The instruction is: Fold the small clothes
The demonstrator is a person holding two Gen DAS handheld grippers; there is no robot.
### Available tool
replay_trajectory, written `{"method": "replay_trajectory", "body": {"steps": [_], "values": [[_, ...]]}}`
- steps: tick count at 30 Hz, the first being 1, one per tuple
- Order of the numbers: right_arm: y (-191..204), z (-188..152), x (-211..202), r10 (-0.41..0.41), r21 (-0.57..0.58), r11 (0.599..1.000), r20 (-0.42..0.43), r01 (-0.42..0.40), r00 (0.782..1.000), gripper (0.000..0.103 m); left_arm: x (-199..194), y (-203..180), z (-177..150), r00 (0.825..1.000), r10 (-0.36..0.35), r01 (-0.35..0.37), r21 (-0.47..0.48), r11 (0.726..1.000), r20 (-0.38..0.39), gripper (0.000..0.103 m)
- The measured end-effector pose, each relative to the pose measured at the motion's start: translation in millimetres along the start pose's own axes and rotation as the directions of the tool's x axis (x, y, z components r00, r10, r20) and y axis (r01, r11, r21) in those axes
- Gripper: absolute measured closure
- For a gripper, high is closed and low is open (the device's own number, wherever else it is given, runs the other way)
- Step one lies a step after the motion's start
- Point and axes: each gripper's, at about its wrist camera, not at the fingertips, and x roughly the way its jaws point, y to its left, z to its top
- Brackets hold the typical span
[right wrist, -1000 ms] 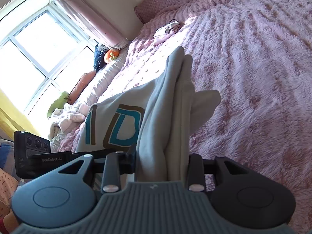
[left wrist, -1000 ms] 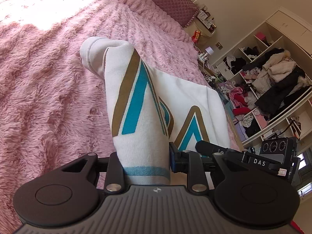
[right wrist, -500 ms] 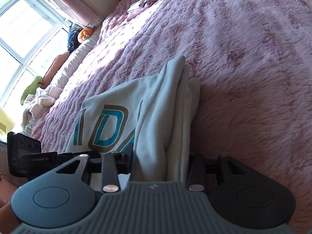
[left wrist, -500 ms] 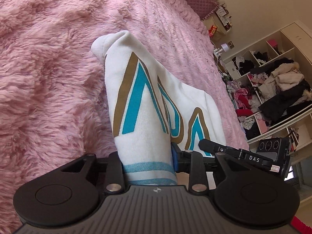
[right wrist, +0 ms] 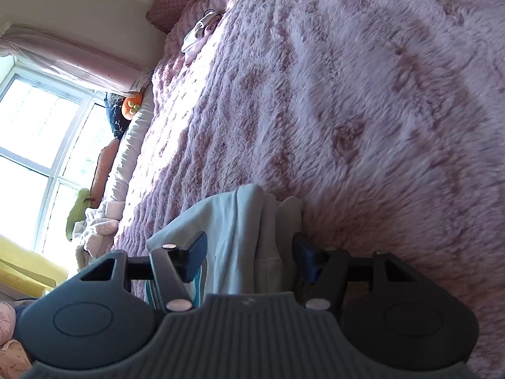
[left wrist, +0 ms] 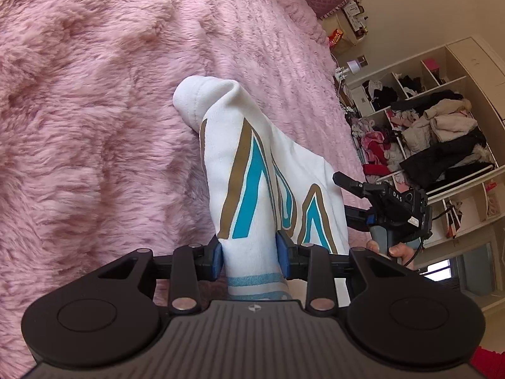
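A small white garment (left wrist: 252, 164) with teal and gold lettering lies bunched on the pink fluffy bed cover (left wrist: 94, 110). My left gripper (left wrist: 251, 254) is shut on its hem, with the blue pads pressed on both sides of the cloth. In the right wrist view the same garment (right wrist: 243, 230) lies between the jaws of my right gripper (right wrist: 249, 255), which stand wide apart and do not touch the cloth. The right gripper also shows in the left wrist view (left wrist: 388, 202), just right of the garment.
The bed cover (right wrist: 347, 94) stretches far ahead. A small white and pink item (right wrist: 199, 36) lies near the pillow (right wrist: 186, 3). Open shelves stuffed with clothes (left wrist: 435, 139) stand to the right. A window (right wrist: 38, 145) and plush toys (right wrist: 79, 211) are at the left.
My right gripper has opened and let go of the garment, which has dropped onto the bed. Both grippers have lowered towards the bed cover. The left gripper still holds the hem.
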Motion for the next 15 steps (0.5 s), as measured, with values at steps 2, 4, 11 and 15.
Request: {"method": "replay_trajectory", "body": {"steps": [2,4,11,15], "values": [[1,5,3,0.003,-0.008,1.000,-0.009,-0.003,1.000,0.046,-12,0,1,1.000,0.018,-0.018,0.016,1.000,0.006,0.064],[2,7,8,-0.003,-0.023,1.000,-0.017,0.002,1.000,0.046,-19,8,4,0.997,0.016,-0.015,-0.021,1.000,0.070,0.059],[3,0,16,0.001,-0.013,1.000,-0.018,-0.001,1.000,0.046,26,33,42,0.991,-0.030,0.056,-0.206,0.977,0.129,0.055],[1,0,16,0.004,-0.010,1.000,-0.021,-0.005,1.000,0.046,45,47,55,0.976,-0.109,0.165,-0.312,0.936,0.189,0.053]]}}
